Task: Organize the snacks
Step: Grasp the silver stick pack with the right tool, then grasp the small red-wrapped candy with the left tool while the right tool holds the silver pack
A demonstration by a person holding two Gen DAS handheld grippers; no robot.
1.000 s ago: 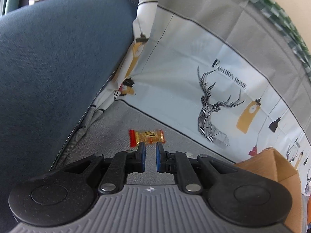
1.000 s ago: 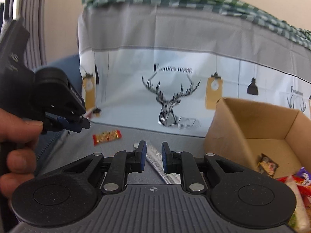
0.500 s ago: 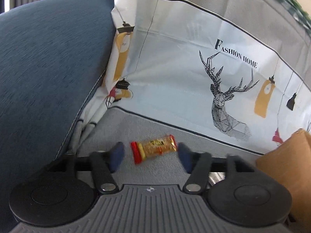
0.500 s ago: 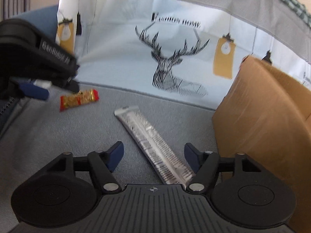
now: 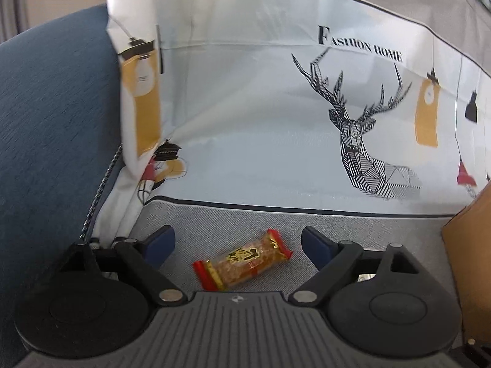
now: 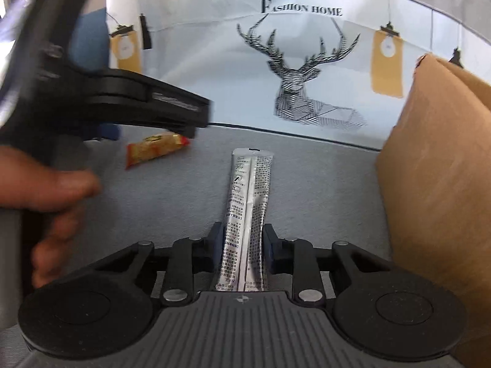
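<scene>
The right gripper (image 6: 242, 245) closes on the silver sachet (image 6: 250, 196), while the left gripper (image 5: 234, 245) opens around the red-ended snack (image 5: 242, 260) (cardboard box (image 6: 435, 184) at three o'clock, presumably their destination).

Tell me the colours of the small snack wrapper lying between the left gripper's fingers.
Clear wrapper showing golden-brown filling, red ends, dark-and-gold label; best in the left wrist view.

glossy foil sachet (image 6: 247, 214) (crinkled), matt cardboard box (image 6: 435, 184)
</scene>
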